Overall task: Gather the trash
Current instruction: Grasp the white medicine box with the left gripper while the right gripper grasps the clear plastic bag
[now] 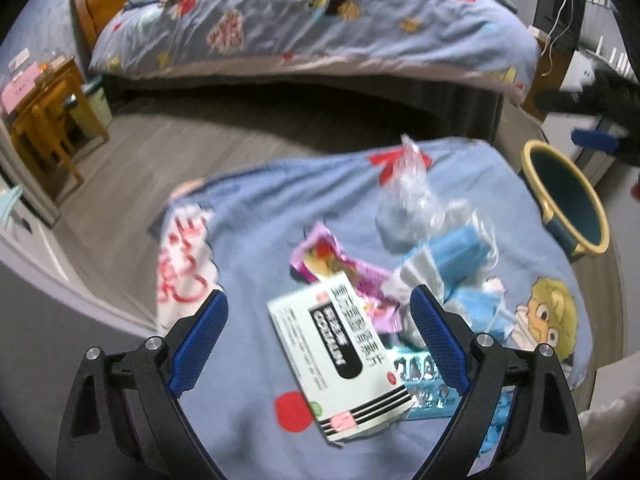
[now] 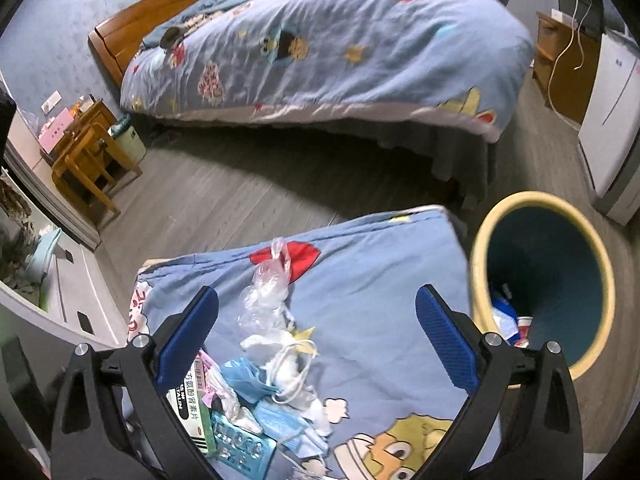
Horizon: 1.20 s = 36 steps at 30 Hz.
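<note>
Left gripper [image 1: 318,314] jaws wide, holding nothing, white medicine box [image 1: 340,360] lying between them on blue cartoon quilt [image 1: 256,240]. Pink wrapper [image 1: 340,264], blue face mask [image 1: 456,252], clear plastic bag [image 1: 408,180] just beyond box. Right gripper [image 2: 316,308] jaws wide, holding nothing, above same trash pile. Blister pack [image 2: 240,446] near left. Yellow-rimmed bin [image 2: 548,280] right of quilt, some trash inside. Bed [image 2: 320,48] far across floor.
</note>
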Tool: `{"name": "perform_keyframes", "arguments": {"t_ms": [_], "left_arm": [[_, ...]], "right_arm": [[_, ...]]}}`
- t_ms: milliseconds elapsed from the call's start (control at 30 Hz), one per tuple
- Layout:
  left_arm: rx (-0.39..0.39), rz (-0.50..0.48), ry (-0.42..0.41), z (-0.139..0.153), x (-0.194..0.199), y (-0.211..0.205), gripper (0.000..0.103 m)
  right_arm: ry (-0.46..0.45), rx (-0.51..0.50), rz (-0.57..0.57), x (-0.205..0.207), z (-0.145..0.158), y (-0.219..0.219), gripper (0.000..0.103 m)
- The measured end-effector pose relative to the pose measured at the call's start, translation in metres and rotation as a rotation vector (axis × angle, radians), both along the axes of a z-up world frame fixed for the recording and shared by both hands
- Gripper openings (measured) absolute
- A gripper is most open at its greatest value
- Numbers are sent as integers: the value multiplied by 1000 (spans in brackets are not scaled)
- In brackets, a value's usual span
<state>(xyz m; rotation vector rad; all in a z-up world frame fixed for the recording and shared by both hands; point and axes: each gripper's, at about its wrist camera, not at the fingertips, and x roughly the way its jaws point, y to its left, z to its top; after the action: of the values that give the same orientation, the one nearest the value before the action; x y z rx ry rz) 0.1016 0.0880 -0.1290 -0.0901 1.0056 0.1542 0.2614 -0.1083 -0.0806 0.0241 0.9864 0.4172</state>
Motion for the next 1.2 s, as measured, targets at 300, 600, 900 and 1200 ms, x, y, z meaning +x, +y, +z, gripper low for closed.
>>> {"name": "perform_keyframes", "arguments": {"t_ms": [300,600,900,1200], "left_arm": [[12,-12,135,-51,8,0,92],[-76,24,168,-67,9,11,92],[-84,-5,232,-81,16,6,81],[-52,23,199,-63,15,18,76]], "right_arm": [[96,-43,79,9,-40,37,97],[167,-32,92,31,-73,62,84],[247,-74,168,35,-109,98,62],[259,-63,194,33,-106,94,27]]}}
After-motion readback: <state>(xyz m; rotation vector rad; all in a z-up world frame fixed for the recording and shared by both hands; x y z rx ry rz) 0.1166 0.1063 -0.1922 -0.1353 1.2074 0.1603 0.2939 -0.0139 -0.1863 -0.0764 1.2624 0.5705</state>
